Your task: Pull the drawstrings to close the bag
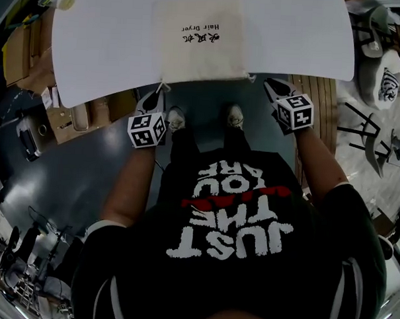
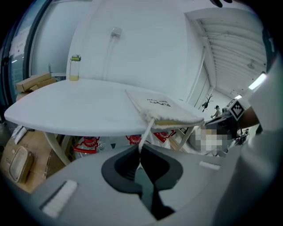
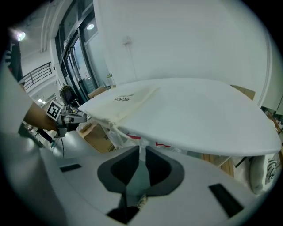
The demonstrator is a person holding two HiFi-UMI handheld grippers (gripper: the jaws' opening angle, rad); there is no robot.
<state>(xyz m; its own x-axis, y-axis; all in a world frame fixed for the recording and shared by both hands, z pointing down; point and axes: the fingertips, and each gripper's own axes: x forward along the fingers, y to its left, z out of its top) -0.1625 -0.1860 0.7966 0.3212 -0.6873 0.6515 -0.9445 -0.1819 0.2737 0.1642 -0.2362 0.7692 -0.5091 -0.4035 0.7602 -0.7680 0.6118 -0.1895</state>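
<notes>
A cream drawstring bag [image 1: 198, 40] printed "Hair Dryer" lies flat on the white table [image 1: 106, 45], its mouth at the near edge. My left gripper [image 1: 160, 91] is at the bag's near left corner, shut on the left drawstring [image 2: 147, 132], which runs from the bag [image 2: 166, 110] down into the closed jaws of the left gripper [image 2: 139, 152]. My right gripper [image 1: 267, 82] is at the near right corner. In its own view the right gripper [image 3: 141, 152] is shut on the right drawstring [image 3: 142, 148], which hangs from the bag [image 3: 124, 102].
A small bottle [image 2: 75, 68] stands at the table's far side. Cardboard boxes [image 1: 63, 116] sit on the floor under the table's left part. Dark chairs [image 1: 370, 136] stand to the right. The person's feet [image 1: 176, 119] are just short of the table edge.
</notes>
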